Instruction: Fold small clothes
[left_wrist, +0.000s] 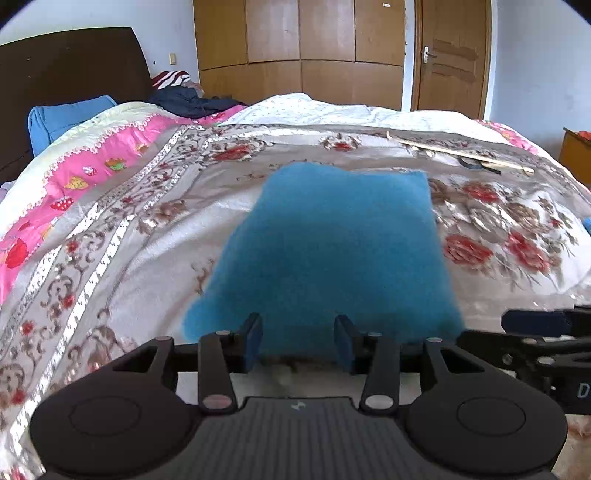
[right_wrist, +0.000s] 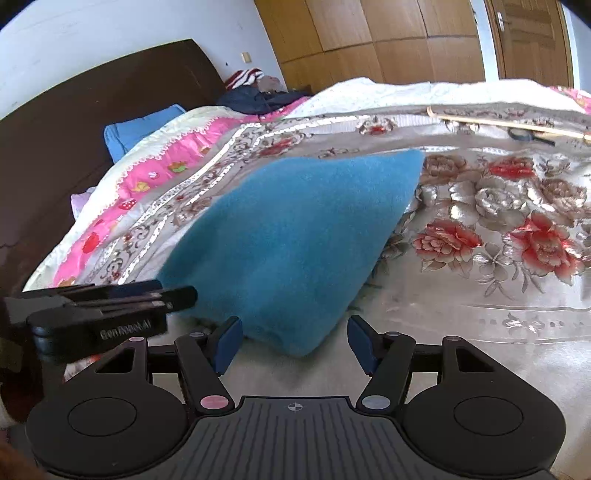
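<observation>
1. Where things sit: the blue cloth (left_wrist: 328, 251) lies on the floral bedspread (left_wrist: 147, 229), already bunched into a rough folded shape. My left gripper (left_wrist: 298, 341) has its jaws apart with nothing between the pads, just short of the cloth's near edge. My right gripper (right_wrist: 295, 341) is spread too, empty, with the cloth's near corner just ahead of it.

2. What worries me: the cloth looks fuzzy and thick, so I reckon a fold could spring back open once nobody's pinching it. If I go back in for a grab, the pads could catch the bedspread along with the cloth, since that satin wrinkles right under the edge.

3. Also, the two grippers are close together. One clumsy reach and they bump.

4. View differences: the left camera shows the cloth square-on, both far corners visible, plus the right gripper's tip at the edge. The right camera sees it at an angle, shows the near right corner lifted off the bedspread, and catches the left gripper from the side.

5. Both show a stick (left_wrist: 461, 153) lying well beyond the cloth.
</observation>
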